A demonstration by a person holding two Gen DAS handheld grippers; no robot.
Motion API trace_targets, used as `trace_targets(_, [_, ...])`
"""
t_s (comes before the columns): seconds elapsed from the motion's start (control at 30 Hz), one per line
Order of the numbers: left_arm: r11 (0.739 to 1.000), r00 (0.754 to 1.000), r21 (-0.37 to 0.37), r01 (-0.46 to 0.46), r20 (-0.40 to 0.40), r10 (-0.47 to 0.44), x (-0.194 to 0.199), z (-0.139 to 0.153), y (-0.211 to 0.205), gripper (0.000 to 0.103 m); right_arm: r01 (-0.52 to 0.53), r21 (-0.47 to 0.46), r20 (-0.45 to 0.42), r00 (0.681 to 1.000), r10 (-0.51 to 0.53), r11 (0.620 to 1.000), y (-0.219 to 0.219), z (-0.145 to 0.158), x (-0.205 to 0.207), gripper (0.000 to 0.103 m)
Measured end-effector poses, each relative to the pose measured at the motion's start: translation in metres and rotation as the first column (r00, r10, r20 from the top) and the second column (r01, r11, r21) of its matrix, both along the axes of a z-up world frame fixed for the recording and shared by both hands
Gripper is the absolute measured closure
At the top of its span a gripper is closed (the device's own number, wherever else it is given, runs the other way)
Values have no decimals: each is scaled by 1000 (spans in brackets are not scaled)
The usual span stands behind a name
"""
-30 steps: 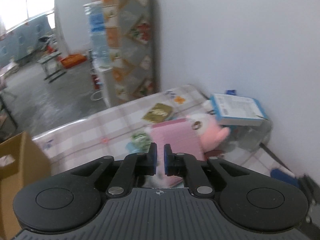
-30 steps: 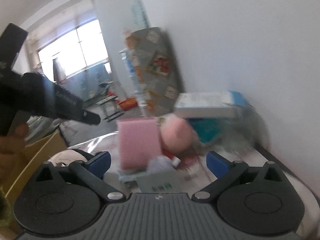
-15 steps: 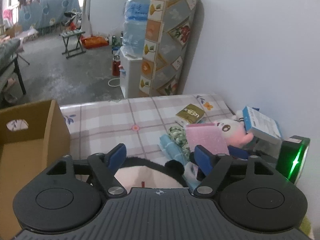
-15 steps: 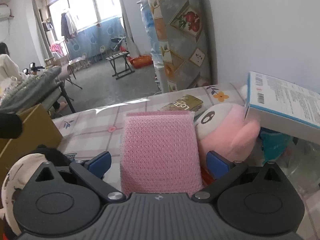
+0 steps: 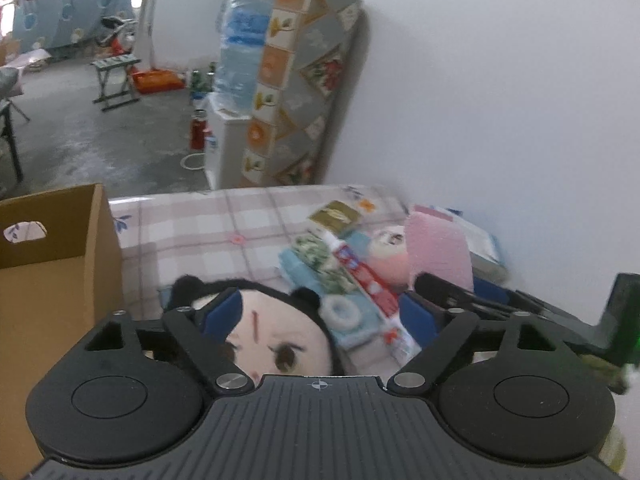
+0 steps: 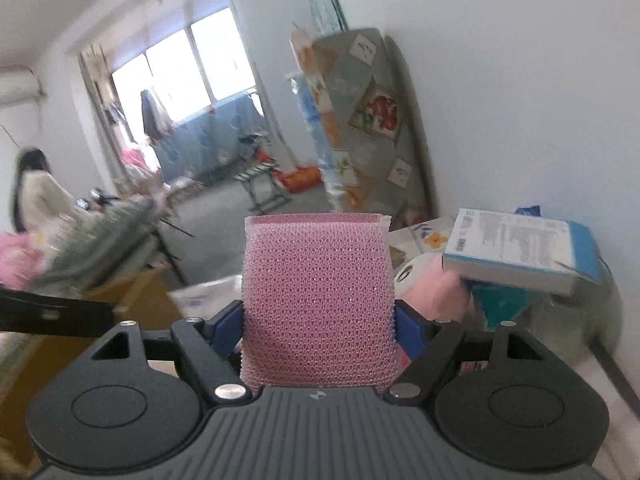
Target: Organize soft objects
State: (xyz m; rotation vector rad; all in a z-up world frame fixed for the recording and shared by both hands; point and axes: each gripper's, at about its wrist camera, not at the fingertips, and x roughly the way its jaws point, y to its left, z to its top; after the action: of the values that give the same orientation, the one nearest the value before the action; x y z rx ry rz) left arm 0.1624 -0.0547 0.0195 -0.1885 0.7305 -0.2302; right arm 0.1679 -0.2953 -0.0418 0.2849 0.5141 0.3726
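Observation:
My right gripper (image 6: 319, 326) is shut on a pink mesh sponge (image 6: 318, 300) and holds it upright above the table; the sponge also shows in the left wrist view (image 5: 438, 248). My left gripper (image 5: 318, 314) is open around a plush doll head with black hair (image 5: 276, 340), jaws on either side of it, not closed. A pink plush toy (image 6: 434, 288) lies behind the sponge, also in the left wrist view (image 5: 390, 254).
A cardboard box (image 5: 52, 264) stands at the left on the checked tablecloth (image 5: 200, 232). A toothpaste box (image 5: 366, 276), teal packs (image 5: 344, 312) and a green packet (image 5: 334, 212) lie in the pile. A blue-white box (image 6: 520, 250) rests at the right by the wall.
My right gripper has closed on the pink sponge and lifted it. My left gripper has come closer to the doll head, which now sits between its open jaws.

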Motion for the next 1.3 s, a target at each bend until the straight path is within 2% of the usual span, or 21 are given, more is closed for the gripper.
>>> trace_targets(0.1, [998,999,-11,54,-4,-54,-18,0,-3,7,-47,37,-61,997,49,998,-13,3,-35,45])
trace_targets(0.2, [992,991,-32,121,-58,-122,-35,-12,-9,7,-106,28,-189,976,109,994,-9,-17,-57,45])
trace_targets(0.3, [980,970,-84,181,-148,-192,-46,-33,-15,7,-144,-51,-297,947,122,988,7,-44,-71,45])
trace_targets(0.37, [974,955,-112,199,-202,-218,-51,-49,-21,7,-162,-122,-326,938,115,979,19,-60,-77,45])
trace_targets(0.53, [974,931,-99,206,-287,-226,-53,-81,-43,7,-166,-319,-251,964,85,933,42,-69,-96,41])
trace_targets(0.6, [972,921,-102,214,-310,-235,-52,-90,-48,7,-178,-337,-234,967,101,925,43,-68,-104,31])
trace_targets(0.7, [967,908,-101,233,-334,-254,-49,-102,-59,7,-191,-348,-207,971,124,918,37,-69,-120,27])
trace_targets(0.77, [964,899,-94,248,-350,-265,-47,-107,-67,7,-212,-342,-206,968,147,916,33,-72,-120,27])
trace_targets(0.87, [964,889,-71,257,-374,-264,-39,-115,-79,7,-255,-284,-234,953,191,924,30,-77,-124,27])
trace_targets(1.0, [962,880,-32,272,-397,-262,-30,-123,-91,7,-289,-240,-209,948,241,927,26,-78,-131,27])
trace_targets(1.07, [961,879,-16,276,-399,-259,-27,-125,-96,6,-308,-211,-205,942,266,928,24,-78,-134,27])
trace_targets(1.3, [966,880,41,256,-423,-215,-15,-130,-110,5,-344,-196,-172,934,313,918,19,-80,-145,27])
